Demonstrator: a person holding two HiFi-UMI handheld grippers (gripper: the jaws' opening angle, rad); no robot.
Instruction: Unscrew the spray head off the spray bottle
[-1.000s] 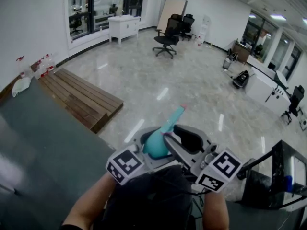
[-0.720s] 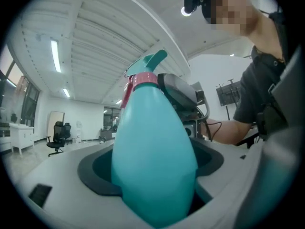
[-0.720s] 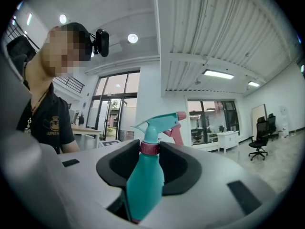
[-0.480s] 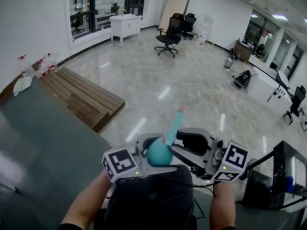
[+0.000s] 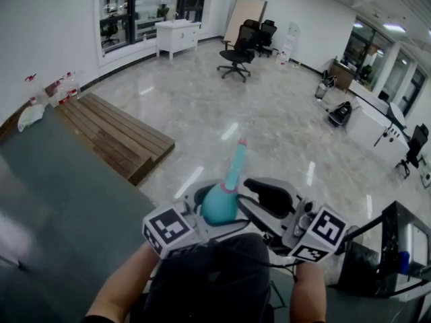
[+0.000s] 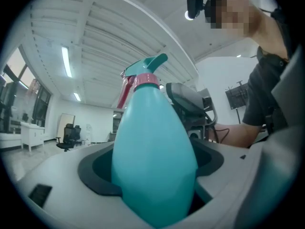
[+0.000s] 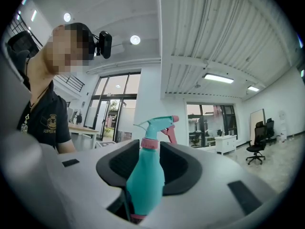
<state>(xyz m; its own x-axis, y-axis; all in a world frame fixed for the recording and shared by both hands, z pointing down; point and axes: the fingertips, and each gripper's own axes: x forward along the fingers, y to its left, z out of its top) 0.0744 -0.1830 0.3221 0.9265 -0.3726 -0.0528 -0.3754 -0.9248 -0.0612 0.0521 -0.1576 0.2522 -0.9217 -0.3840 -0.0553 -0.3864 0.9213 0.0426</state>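
Observation:
A teal spray bottle point(image 5: 219, 206) with a pink collar and a teal-and-pink spray head point(image 5: 236, 161) is held up in front of the person's chest. My left gripper point(image 5: 205, 204) is shut on its wide body, which fills the space between the jaws in the left gripper view point(image 6: 152, 171). The spray head point(image 6: 143, 75) stands above them. My right gripper point(image 5: 254, 206) comes in from the right. In its own view the bottle point(image 7: 145, 180) stands between its spread jaws, dark pads point(image 7: 183, 168) flanking the collar point(image 7: 148, 143). A dark gap shows beside the bottle's base.
A dark table point(image 5: 60, 207) lies at the lower left, with a wooden pallet point(image 5: 114, 136) on the glossy floor beyond it. Office chairs point(image 5: 236, 49) and a white cabinet point(image 5: 176, 33) stand far off. A black stand point(image 5: 397, 261) is at the right.
The spray head has swung from leaning up and right to nearly straight up. Both grippers stayed in about the same place near the chest.

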